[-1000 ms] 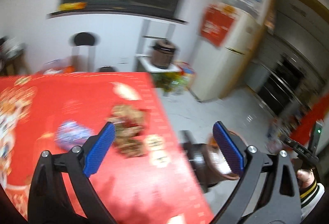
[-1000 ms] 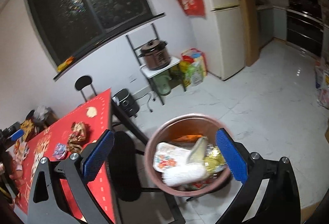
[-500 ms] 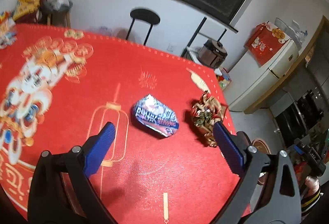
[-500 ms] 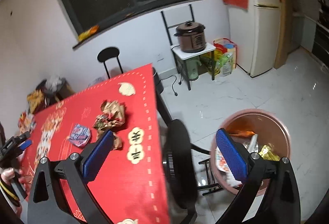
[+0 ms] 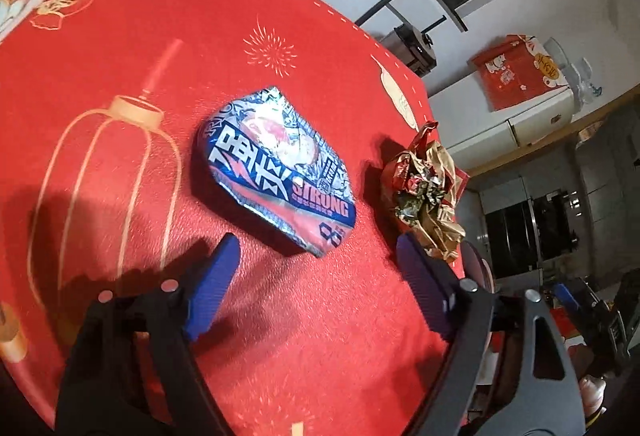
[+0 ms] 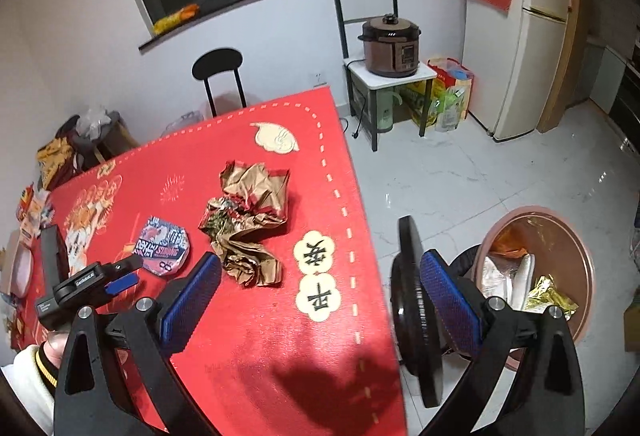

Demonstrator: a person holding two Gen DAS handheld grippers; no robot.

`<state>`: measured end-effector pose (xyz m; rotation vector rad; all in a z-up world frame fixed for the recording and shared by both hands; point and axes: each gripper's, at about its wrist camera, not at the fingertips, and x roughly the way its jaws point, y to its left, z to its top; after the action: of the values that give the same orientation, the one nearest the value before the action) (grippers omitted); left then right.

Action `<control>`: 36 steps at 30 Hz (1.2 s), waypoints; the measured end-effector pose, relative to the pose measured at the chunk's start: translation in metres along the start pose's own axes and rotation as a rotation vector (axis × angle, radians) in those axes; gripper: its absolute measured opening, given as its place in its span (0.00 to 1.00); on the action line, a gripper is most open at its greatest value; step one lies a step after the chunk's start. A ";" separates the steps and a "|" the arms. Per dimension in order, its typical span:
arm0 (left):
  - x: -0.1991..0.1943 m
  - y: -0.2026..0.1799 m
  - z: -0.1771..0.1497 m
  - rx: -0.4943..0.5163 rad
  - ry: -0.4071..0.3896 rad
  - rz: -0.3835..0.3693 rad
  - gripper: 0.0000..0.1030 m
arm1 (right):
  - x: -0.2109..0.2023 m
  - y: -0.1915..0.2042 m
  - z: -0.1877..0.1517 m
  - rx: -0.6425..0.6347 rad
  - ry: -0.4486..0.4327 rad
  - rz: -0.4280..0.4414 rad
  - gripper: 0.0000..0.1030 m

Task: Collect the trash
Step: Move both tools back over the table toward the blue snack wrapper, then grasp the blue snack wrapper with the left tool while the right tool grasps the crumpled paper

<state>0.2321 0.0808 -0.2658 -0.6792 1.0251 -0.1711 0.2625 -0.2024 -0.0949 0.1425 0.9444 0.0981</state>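
A flattened blue and silver snack wrapper (image 5: 276, 167) lies on the red tablecloth (image 5: 120, 83). My left gripper (image 5: 320, 268) is open and empty, just short of the wrapper's near edge. A crumpled gold and red paper wad (image 5: 424, 191) lies to the wrapper's right near the table edge. In the right wrist view the wrapper (image 6: 164, 252) and the wad (image 6: 248, 220) lie on the table, with the left gripper's body (image 6: 92, 284) beside the wrapper. My right gripper (image 6: 320, 288) is open and empty above the table's right edge. A brown trash bin (image 6: 576, 268) with trash inside stands on the floor at right.
A black round chair back (image 6: 416, 312) stands between the table edge and the bin. A black stool (image 6: 218, 67) is behind the table. A rice cooker (image 6: 390, 45) sits on a small stand, bags (image 6: 448, 95) beside it, and a fridge (image 6: 528, 35) at right. Clutter lies at the table's left end (image 6: 36, 203).
My left gripper has swung from the table's edge over the table and closed in on the blue wrapper. My right gripper has moved from over the bin back toward the table.
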 end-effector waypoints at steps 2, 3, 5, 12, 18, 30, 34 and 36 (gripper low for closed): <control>0.004 0.006 0.003 -0.019 0.000 -0.008 0.77 | 0.010 0.007 0.000 -0.006 0.016 0.000 0.95; 0.005 0.009 0.004 -0.031 -0.003 -0.012 0.77 | 0.015 0.010 0.000 -0.009 0.024 0.000 0.95; 0.007 0.016 0.008 -0.063 -0.014 -0.020 0.73 | 0.026 0.015 0.000 -0.016 0.042 0.004 0.95; 0.013 0.025 0.017 -0.111 -0.032 -0.029 0.62 | 0.054 0.038 0.003 -0.056 0.083 0.015 0.95; 0.015 0.030 0.024 -0.133 -0.048 -0.042 0.59 | 0.073 0.052 0.005 -0.093 0.108 0.033 0.95; 0.017 0.035 0.029 -0.126 -0.055 -0.040 0.20 | 0.115 0.074 0.002 -0.167 0.158 0.060 0.95; 0.003 0.032 0.031 -0.091 -0.090 -0.038 0.14 | 0.132 0.081 0.002 -0.197 0.171 0.063 0.95; -0.002 0.032 0.031 -0.088 -0.099 -0.035 0.11 | 0.140 0.084 0.002 -0.204 0.178 0.059 0.95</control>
<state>0.2511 0.1209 -0.2727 -0.7787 0.9305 -0.1222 0.3442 -0.0994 -0.1918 -0.0276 1.1012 0.2642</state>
